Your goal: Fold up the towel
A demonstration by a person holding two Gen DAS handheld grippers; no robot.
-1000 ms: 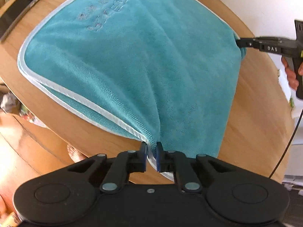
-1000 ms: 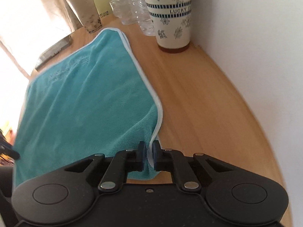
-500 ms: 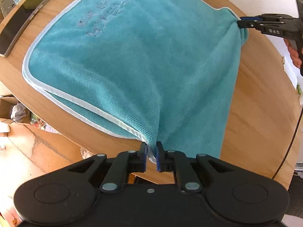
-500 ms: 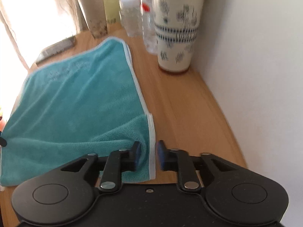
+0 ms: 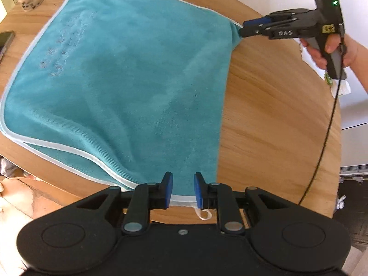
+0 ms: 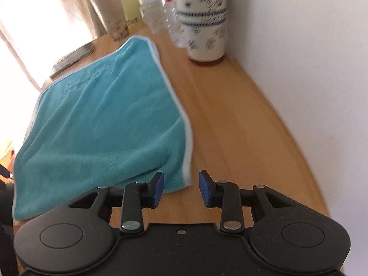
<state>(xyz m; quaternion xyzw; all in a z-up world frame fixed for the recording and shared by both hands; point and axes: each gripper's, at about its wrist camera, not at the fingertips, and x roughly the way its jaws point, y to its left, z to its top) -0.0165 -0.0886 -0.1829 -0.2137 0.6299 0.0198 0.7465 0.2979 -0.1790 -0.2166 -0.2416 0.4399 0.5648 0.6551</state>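
Note:
A teal towel point(image 5: 128, 80) with white piping lies doubled over on the round wooden table point(image 5: 276, 119). My left gripper point(image 5: 182, 189) is open at the towel's near corner, and the piped edge runs between its blue pads. In the left wrist view my right gripper point(image 5: 241, 28) sits at the towel's far right corner, held by a person's hand point(image 5: 329, 50). In the right wrist view the towel point(image 6: 99, 119) spreads ahead and to the left. There my right gripper point(image 6: 181, 185) is open, with the towel's corner lying loose between the fingers.
A patterned tall cup point(image 6: 202, 23), clear bottles point(image 6: 158, 11) and a bubble tea cup point(image 6: 110, 11) stand at the table's far end by the white wall. A dark flat phone point(image 6: 73, 59) lies beyond the towel. A black cable point(image 5: 322, 149) hangs from the right gripper.
Both grippers have opened and let go of the towel corners; the right one opened first, the left one within the last half second. The towel now rests flat.

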